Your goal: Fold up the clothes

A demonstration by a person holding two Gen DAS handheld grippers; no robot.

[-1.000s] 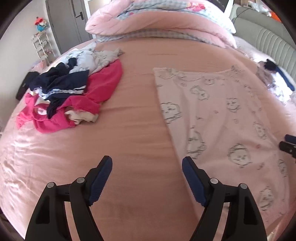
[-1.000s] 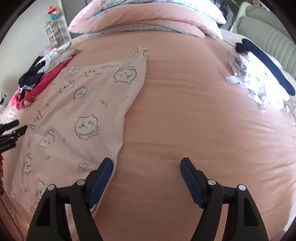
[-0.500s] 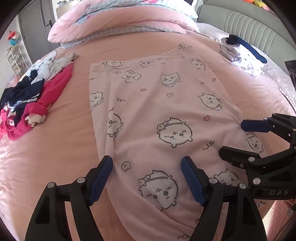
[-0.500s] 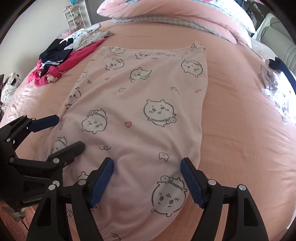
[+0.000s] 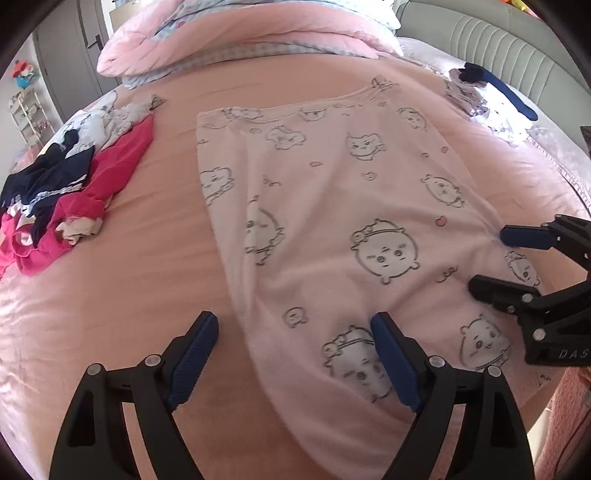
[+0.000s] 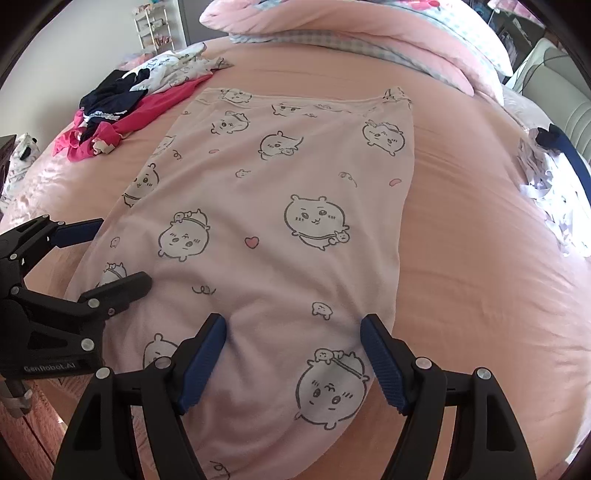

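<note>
Garment (image 5: 332, 221): pale pink, printed with cartoon animals, spread flat in the middle of the pink bed sheet (image 5: 129, 295), near end reaching the bed edge. Left gripper (image 5: 291, 354) hangs over the garment's near left edge; its jaws are opening, one finger over bare sheet, the other over fabric, nothing clamped. Right gripper (image 6: 291, 354) hangs over the near end with jaws wide apart, fabric beneath both fingers, nothing pinched. Each gripper appears at the side of the other's view, just beside it. Pile of red, navy and white clothes (image 5: 66, 192) lies left of the garment, apart from it. Rolled duvet (image 5: 251, 33) lies across the far end. White and blue clothing (image 6: 554, 177) lies at the right edge. No item rests on the garment.
</note>
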